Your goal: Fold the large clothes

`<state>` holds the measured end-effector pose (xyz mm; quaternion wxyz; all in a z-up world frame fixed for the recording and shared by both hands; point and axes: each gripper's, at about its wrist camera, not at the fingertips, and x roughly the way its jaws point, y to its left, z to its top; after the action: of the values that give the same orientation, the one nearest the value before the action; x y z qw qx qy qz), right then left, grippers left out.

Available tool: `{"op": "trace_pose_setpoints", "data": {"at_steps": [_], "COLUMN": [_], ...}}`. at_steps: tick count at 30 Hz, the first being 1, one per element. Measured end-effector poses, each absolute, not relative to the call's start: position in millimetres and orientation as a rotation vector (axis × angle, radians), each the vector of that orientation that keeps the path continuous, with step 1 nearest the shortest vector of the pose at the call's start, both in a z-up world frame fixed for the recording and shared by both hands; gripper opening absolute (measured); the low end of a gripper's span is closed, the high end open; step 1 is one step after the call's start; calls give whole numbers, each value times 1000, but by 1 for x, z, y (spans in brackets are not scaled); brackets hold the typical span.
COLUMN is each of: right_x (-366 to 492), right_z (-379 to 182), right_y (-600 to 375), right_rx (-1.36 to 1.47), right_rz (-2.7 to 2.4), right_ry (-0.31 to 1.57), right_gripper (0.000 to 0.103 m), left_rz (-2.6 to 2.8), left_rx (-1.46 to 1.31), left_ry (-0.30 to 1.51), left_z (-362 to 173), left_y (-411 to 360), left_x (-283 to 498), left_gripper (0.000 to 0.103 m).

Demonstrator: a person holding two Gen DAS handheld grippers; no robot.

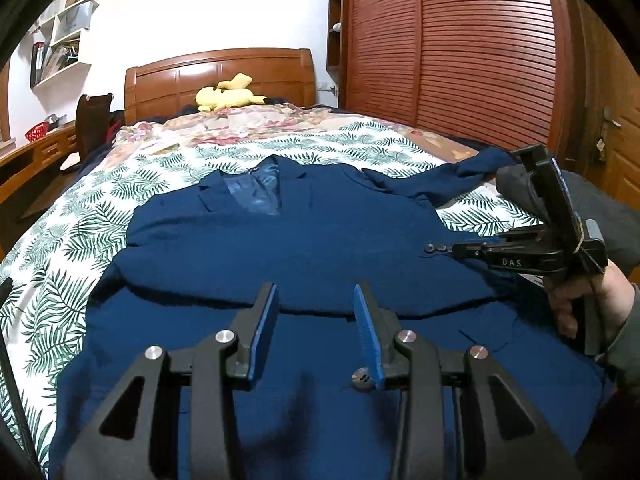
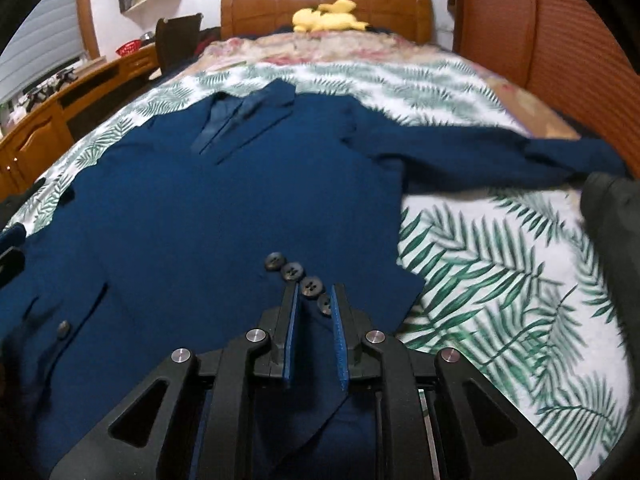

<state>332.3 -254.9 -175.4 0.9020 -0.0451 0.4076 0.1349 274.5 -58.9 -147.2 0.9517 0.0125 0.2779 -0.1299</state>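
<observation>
We are laying the blue jacket [image 2: 208, 208] flat on the bed [image 2: 500, 280], collar at 12 o'clock. Right hand-held gripper [image 2: 315, 300], jaws slightly parted, is straddling cuff buttons [image 2: 298, 280], gripping nothing; left hand-held gripper [image 1: 316, 300] hovering released over the hem.

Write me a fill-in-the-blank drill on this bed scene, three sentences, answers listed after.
1. The navy jacket lies spread on a bedspread printed with green ____.
2. The right tongs sit over a sleeve cuff that carries a row of four ____.
3. By the wooden headboard rests a plush toy coloured ____.

Missing words: leaves; buttons; yellow
</observation>
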Motion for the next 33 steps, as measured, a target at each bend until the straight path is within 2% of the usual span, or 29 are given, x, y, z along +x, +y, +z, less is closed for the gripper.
{"op": "trace_pose_setpoints", "data": {"at_steps": [7, 8, 9, 11, 14, 22, 33], "right_x": [330, 330, 330, 333, 350, 439, 507], "right_z": [-167, -164, -159, -146, -124, -109, -162], "right_y": [-260, -263, -265, -271, -288, -361, -421], "right_rx": [-70, -57, -51, -75, -69, 26, 170], "right_rz": [259, 252, 253, 242, 207, 106, -77], "right_ry": [816, 811, 803, 773, 744, 772, 917], "right_gripper": [15, 24, 41, 56, 63, 65, 68], "left_rz": [-267, -269, -270, -269, -269, -286, -313], "left_rx": [17, 12, 11, 16, 19, 20, 23], "left_ry": [585, 585, 583, 578, 574, 595, 602], "left_z": [-150, -149, -148, -147, -146, -147, -147], "left_y": [-59, -58, -58, -58, -57, -60, -62], "left_x": [281, 282, 283, 284, 285, 288, 289], "left_gripper": [38, 38, 38, 38, 38, 38, 38]}}
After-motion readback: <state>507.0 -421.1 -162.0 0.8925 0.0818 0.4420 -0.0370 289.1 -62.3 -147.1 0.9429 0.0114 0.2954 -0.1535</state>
